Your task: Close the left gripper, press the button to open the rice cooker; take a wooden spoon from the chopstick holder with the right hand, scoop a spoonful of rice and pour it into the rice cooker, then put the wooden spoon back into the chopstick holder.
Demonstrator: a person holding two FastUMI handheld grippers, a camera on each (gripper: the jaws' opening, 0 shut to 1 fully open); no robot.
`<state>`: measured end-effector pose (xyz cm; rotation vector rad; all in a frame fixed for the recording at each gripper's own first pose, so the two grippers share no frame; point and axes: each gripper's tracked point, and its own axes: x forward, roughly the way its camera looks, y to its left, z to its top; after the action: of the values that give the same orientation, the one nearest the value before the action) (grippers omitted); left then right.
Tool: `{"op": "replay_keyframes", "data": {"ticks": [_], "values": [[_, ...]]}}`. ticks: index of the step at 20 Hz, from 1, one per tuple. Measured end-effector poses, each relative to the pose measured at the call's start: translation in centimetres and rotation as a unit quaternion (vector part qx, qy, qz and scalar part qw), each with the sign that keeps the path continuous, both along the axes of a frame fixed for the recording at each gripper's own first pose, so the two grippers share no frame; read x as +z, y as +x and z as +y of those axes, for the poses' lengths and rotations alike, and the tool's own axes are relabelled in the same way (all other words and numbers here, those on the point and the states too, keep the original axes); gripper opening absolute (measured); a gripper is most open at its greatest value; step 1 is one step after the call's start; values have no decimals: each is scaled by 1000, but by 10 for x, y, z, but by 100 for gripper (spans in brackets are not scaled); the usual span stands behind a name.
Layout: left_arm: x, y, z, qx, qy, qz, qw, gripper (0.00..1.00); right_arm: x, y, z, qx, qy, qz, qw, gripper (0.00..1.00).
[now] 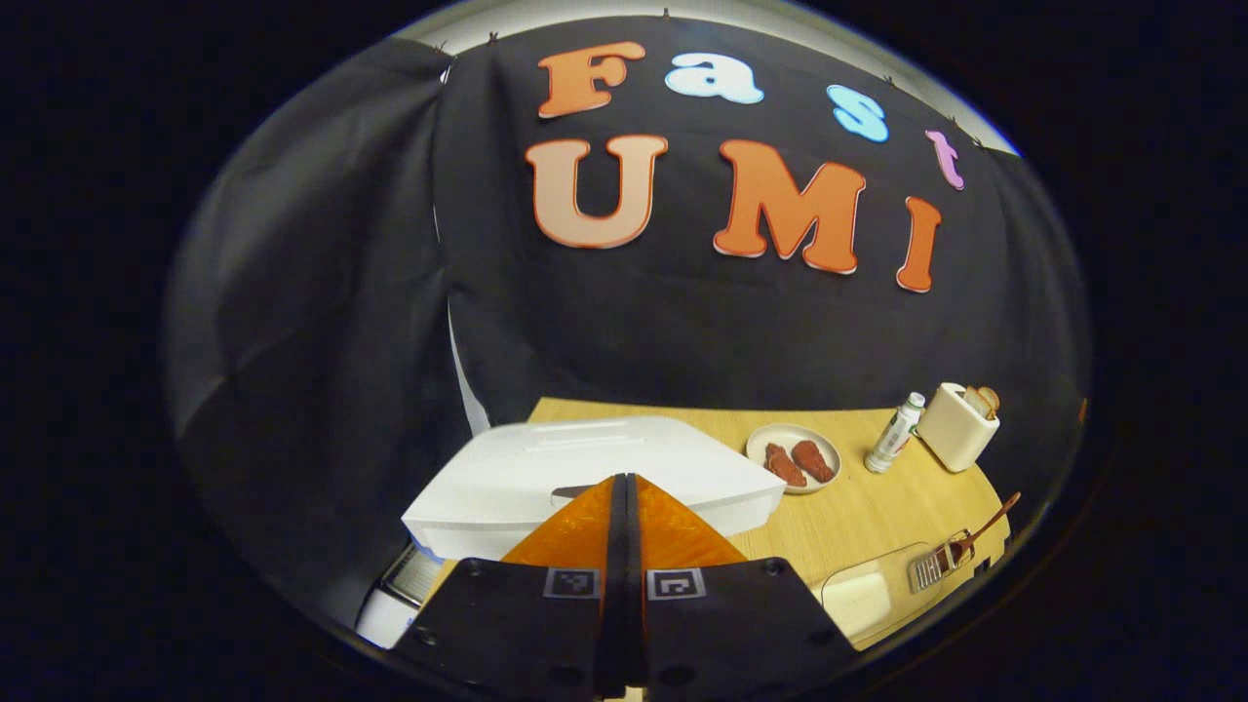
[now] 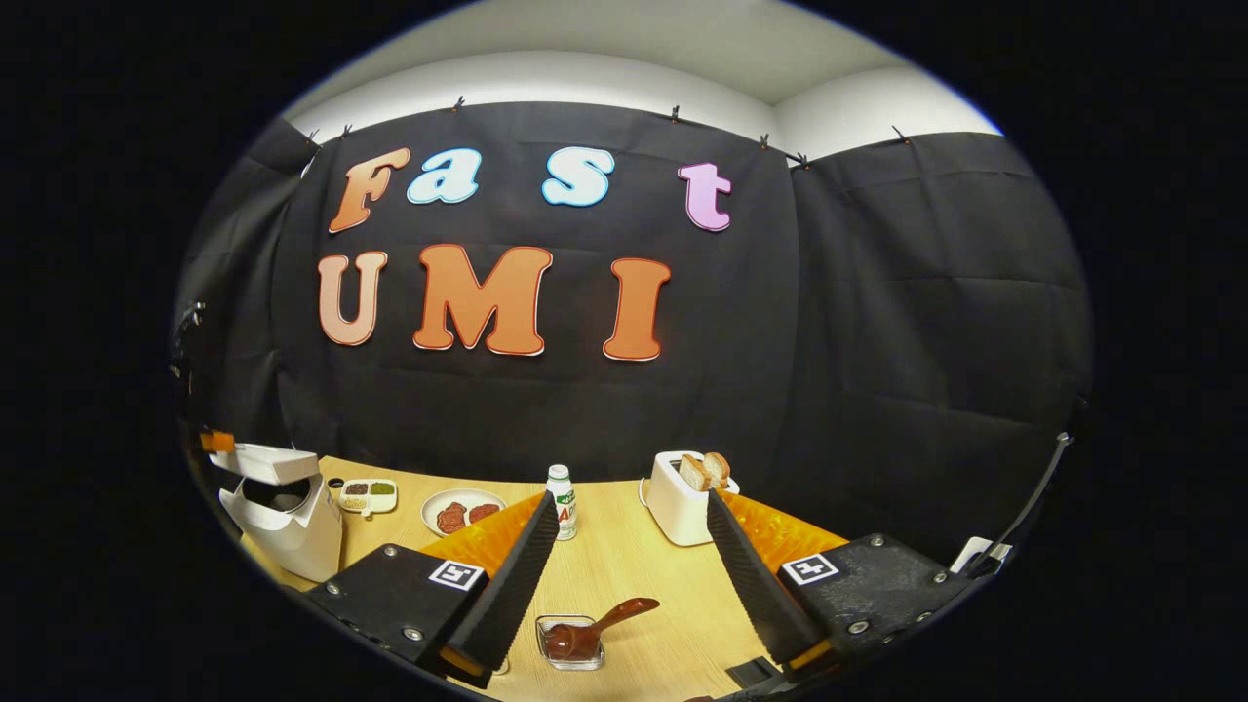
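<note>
Left gripper view: left tongs (image 1: 624,487) pressed together, tips over the front edge of the white rice cooker (image 1: 585,468) lid, at or just short of touching; contact cannot be told. Lid lies low and flat from this side. Counter (image 1: 858,507) carries, to the right, a plate (image 1: 793,456) with two reddish pieces, a small bottle (image 1: 895,433), a toaster (image 1: 957,425); nearer right, a wooden spoon (image 1: 985,526) in a clear holder (image 1: 941,561).

Right gripper view: right tongs (image 2: 634,565) spread wide, pinching nothing. Between them, near, the wooden spoon (image 2: 595,629) rests with its bowl in a small clear holder (image 2: 568,642), handle slanting up to the right. Far left, the rice cooker (image 2: 283,517), its lid seemingly lifted off the body with a dark gap beneath. Beside it a divided dish of grains (image 2: 368,495); then plate (image 2: 461,511), bottle (image 2: 560,501), toaster (image 2: 682,507) with bread.

Step in hand, by judgement: button press with the closed left tongs, at or near completion.

Next move calls for: right tongs lowered over the spoon handle and closed on it, then the spoon carried left to the grains.
</note>
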<state>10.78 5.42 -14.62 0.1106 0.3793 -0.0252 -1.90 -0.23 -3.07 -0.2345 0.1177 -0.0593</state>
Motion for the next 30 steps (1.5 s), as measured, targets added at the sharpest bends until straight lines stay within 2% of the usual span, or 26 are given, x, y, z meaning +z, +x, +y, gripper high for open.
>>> {"op": "replay_keyframes", "data": {"ticks": [3, 9, 18, 19, 20, 22, 23, 24, 25, 26, 28, 29, 30], "values": [[40, -9, -16, -12, -26, -34, 999, 4, -1, -2, -5, -4, 8, 0, 1000, 95], [71, -27, -30, -20, -55, -70, 996, 4, -2, -2, -9, -6, 11, -2, 1000, 95], [97, -47, -12, 19, -13, -120, 993, 4, -16, 4, -18, -1, 39, -12, 999, 95], [101, -50, -13, 18, -8, -124, 992, 5, -23, 6, -21, -1, 49, -8, 999, 100], [103, -53, -13, 18, -4, -125, 992, 5, -31, 7, -23, -1, 62, -2, 998, 95], [108, -56, -14, 15, -4, -133, 991, 5, -48, 10, -28, -4, 84, 10, 996, 95], [110, -58, -16, 14, -7, -136, 991, 9, -56, 12, -30, -6, 93, 16, 995, 100], [110, -59, -15, 16, -8, -138, 990, 20, -65, 14, -31, -6, 103, 23, 994, 95], [110, -60, -14, 17, -8, -141, 990, 20, -74, 17, -32, -6, 115, 32, 993, 95], [112, -64, -17, 14, -10, -142, 990, 24, -84, 20, -34, -9, 128, 42, 991, 95], [111, -66, -18, 15, -10, -144, 989, 67, -101, 26, -38, -13, 155, 59, 986, 95], [115, -72, -17, 19, -9, -148, 989, 75, -108, 31, -40, -17, 164, 65, 984, 95], [115, -74, -18, 21, -8, -151, 988, 78, -116, 34, -43, -22, 167, 70, 983, 100]]}}
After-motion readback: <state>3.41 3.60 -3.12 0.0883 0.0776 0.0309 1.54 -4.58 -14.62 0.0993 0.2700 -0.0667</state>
